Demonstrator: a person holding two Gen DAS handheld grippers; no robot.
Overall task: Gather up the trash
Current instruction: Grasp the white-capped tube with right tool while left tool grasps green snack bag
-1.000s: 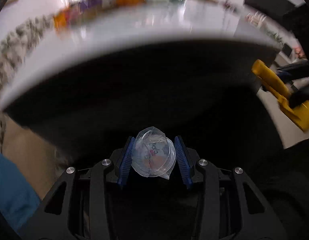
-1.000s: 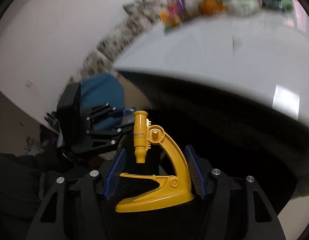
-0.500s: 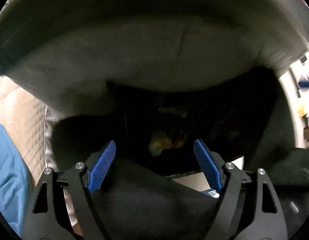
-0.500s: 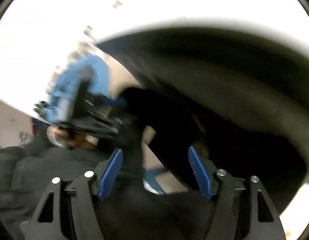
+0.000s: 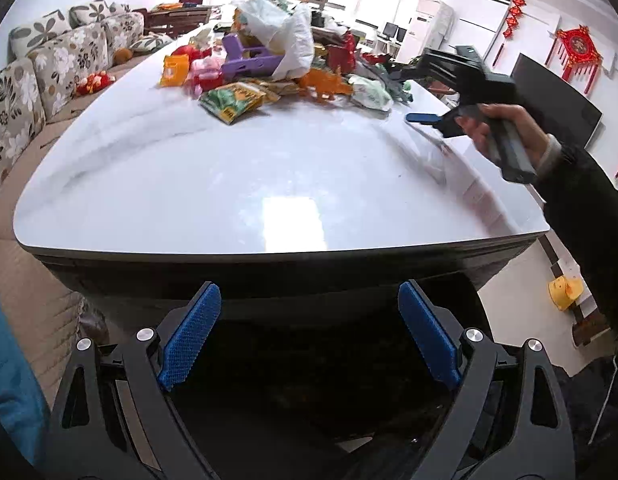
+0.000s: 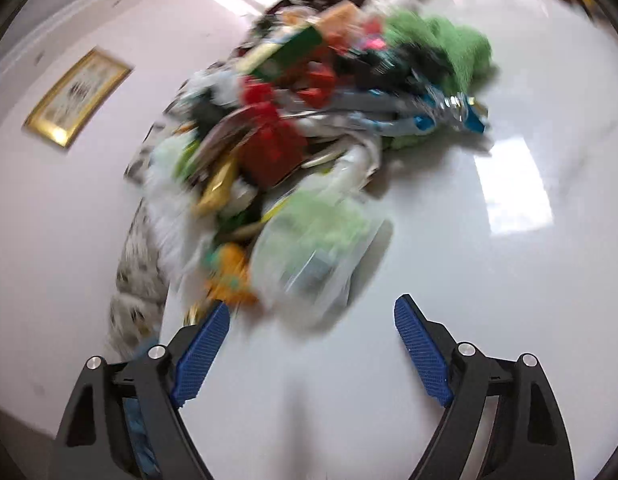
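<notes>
One glossy white table carries one heap of mixed trash at its far end, toward twelve o'clock. Two grippers show: the left gripper and right gripper, jaws wide and empty, having just been opening. The clear crumpled cup and yellow toy microscope they held earlier are gone.

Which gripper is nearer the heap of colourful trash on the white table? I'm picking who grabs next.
Right. The right gripper hangs open at the heap; the left gripper, open, sits behind the table's near edge.
</notes>
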